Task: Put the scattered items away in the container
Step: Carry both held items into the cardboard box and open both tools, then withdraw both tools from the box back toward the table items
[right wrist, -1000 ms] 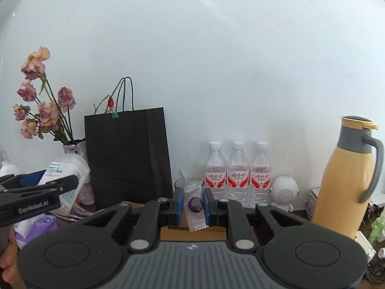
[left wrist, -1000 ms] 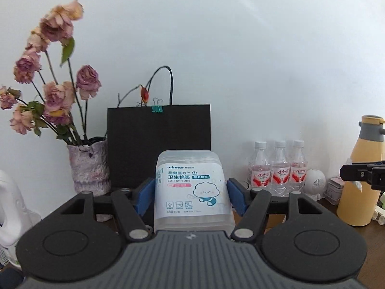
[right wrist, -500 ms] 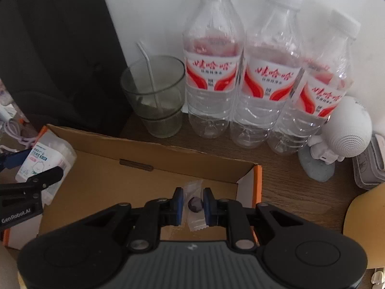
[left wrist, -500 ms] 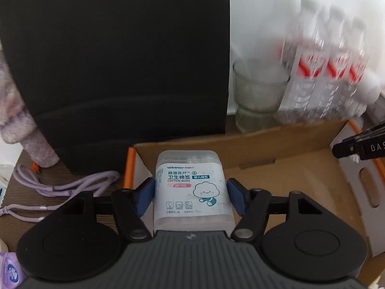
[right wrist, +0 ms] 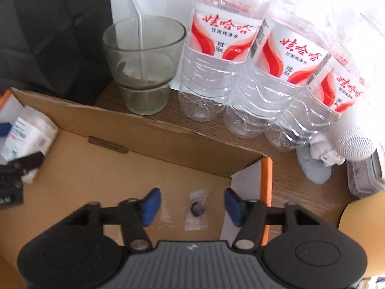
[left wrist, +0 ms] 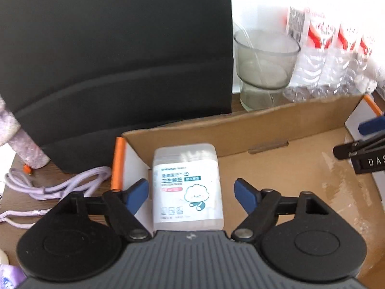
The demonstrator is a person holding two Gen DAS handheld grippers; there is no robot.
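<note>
- We see a brown wooden bench (right wrist: 284,168) by a white wall, with a big black paper bag (left wrist: 115,55) standing at the back.
- An open cardboard box (left wrist: 276,130) with orange edges lies flat on the bench, in front of the bag.
- Behind the box stand a glass cup (right wrist: 144,65) with a straw in it and three water bottles (right wrist: 272,72) with red and white labels, side by side.
- A purple cord (left wrist: 55,185) lies on the bench just left of the box.
- Our left gripper (left wrist: 191,193) points down into the left end of the box.
- Its jaws have just been opening and now stand wide.
- The box of cotton buds (left wrist: 187,187) sits between them, in the left corner of the cardboard box, and the blue pads (left wrist: 138,193) do not press on it.
- Our right gripper (right wrist: 192,206) points down into the right end of the box.
- Its jaws have just been opening too, and nothing is gripped.
- A small clear packet (right wrist: 197,209) with a dark round thing inside lies on the box floor between them, apart from both pads, near the right wall.
</note>
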